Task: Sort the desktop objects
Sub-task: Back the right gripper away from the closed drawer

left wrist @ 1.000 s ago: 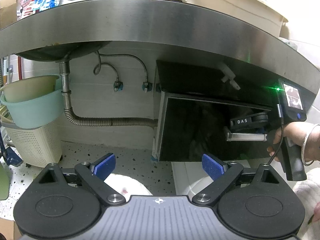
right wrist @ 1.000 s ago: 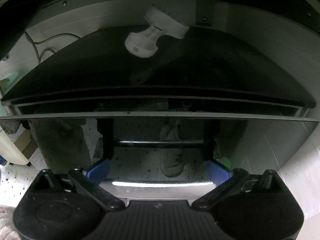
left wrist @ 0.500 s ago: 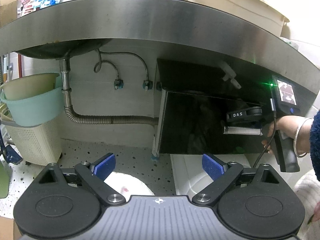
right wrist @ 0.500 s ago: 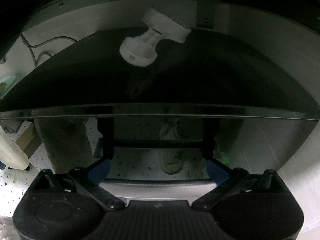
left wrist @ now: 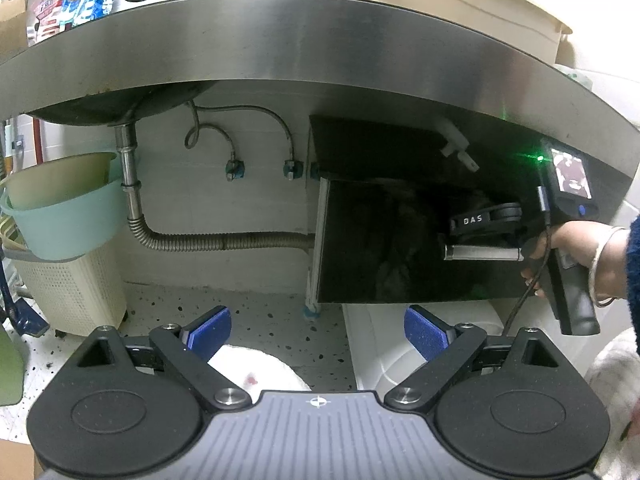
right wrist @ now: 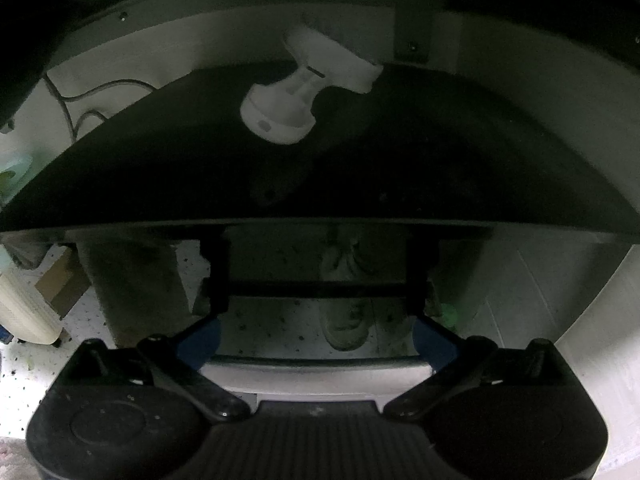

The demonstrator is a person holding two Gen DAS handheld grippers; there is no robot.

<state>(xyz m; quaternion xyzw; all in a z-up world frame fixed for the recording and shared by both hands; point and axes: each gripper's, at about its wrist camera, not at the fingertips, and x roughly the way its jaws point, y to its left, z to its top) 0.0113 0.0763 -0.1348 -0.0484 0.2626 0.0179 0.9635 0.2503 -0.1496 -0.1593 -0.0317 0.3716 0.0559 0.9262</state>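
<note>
The left claw (left wrist: 318, 330) hangs low over the speckled floor (left wrist: 260, 304), blue pads (left wrist: 210, 328) spread wide and nothing between them. Just under it sits a white round thing (left wrist: 260, 368), too cropped to name. Ahead and above runs the steel table (left wrist: 280, 44) edge, with the sink bowl (left wrist: 120, 106) and its ribbed drain hose (left wrist: 224, 242) up to the left, and a teal basin (left wrist: 64, 220) stacked on a cream basket (left wrist: 68, 292) further left. Ahead and to the right is the black cabinet (left wrist: 380, 240) under the table, its glossy door upright. Over there the right claw (right wrist: 316, 340) is right at the door's silver handle (left wrist: 482, 253), a hand (left wrist: 576, 256) wrapped round its grip. From its own camera, the right claw's pads (right wrist: 200, 342) stand wide apart, one at each end of the handle (right wrist: 316, 364), which lies across the gap just in front of them; they are not squeezing it. Above that claw, on the cabinet's dark top, lies a white plug-like piece (right wrist: 288, 108), tipped on its side, well beyond the fingertips. The door mirrors the floor and a pair of pale shoes.
</note>
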